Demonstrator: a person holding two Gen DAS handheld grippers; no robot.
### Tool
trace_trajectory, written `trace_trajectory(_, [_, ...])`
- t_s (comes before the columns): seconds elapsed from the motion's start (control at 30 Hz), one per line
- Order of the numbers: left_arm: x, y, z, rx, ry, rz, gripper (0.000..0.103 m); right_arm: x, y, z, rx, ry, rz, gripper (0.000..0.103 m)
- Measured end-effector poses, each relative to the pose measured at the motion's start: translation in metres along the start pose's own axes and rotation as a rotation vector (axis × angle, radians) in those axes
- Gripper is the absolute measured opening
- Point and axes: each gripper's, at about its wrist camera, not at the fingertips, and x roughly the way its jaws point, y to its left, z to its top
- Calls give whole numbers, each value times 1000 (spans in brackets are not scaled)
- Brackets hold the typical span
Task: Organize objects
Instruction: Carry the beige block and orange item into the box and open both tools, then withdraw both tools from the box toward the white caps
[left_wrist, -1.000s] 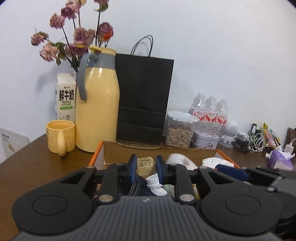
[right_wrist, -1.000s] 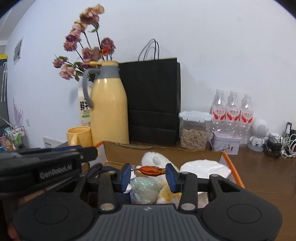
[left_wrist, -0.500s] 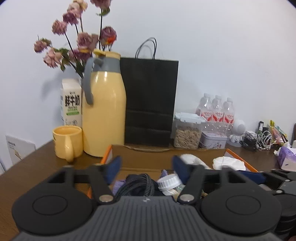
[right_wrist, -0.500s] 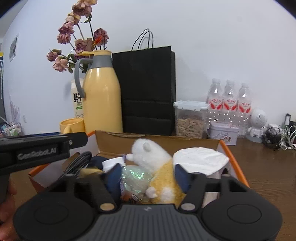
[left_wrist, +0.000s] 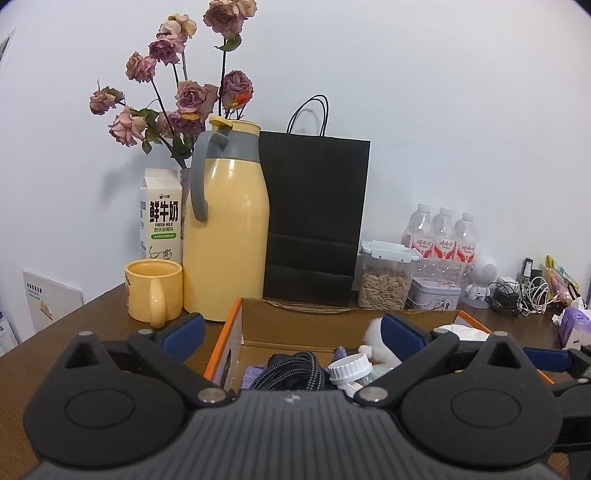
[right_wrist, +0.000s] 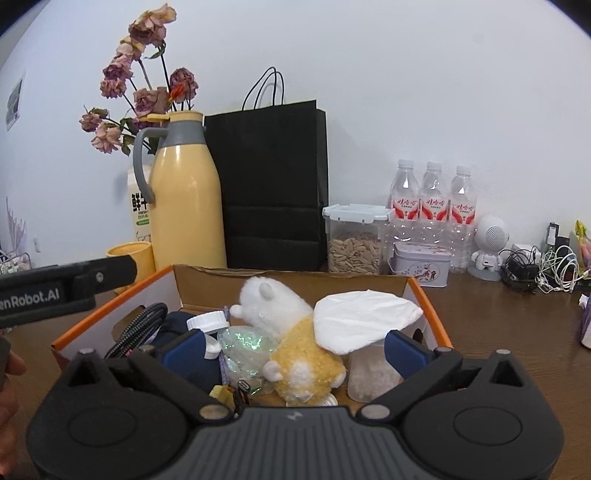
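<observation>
Box on brown table

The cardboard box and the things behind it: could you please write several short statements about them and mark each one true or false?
1. The plush toy lies inside the cardboard box. True.
2. The yellow mug lies tipped on its side. False: it stands upright.
3. The right gripper is open, gripping nothing. True.
4. The black paper bag stands left of the yellow thermos. False: it stands right of it.
5. The seed container has no lid. False: a white lid closes it.
</observation>
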Motion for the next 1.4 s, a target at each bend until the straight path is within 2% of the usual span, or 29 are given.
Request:
trace_trajectory(0.33, [-26,-6,-10,27,-7,-13,103,-31,-13,-7,-4,-20,-10,103])
trace_trajectory(0.47, [-41,-14,-20,77,12,-22,103,-43,-23,-17,0,3,-19,103])
trace_trajectory(0.7, [-56,-36,-46,163,109,-97,103,-57,-40,-33,13,55,-50,103])
trace_trajectory(0.8, [-53,-46,-57,184,183,-142,103,-61,-47,-42,25,80,-58,103])
trace_trajectory(0.9, [-43,-56,-68,217,260,-154,103,-62,-54,-48,50,97,-68,103])
trace_trajectory(1.1, [-26,-66,-78,208,362,-163,81,-57,-62,-52,79,119,-89,103])
trace_trajectory(1.3, [-18,-74,-82,192,399,-202,63,-57,-61,-52,77,118,-81,103])
trace_trajectory(1.4, [-14,-77,-82,182,416,-217,45,-57,-60,-52,75,121,-78,103])
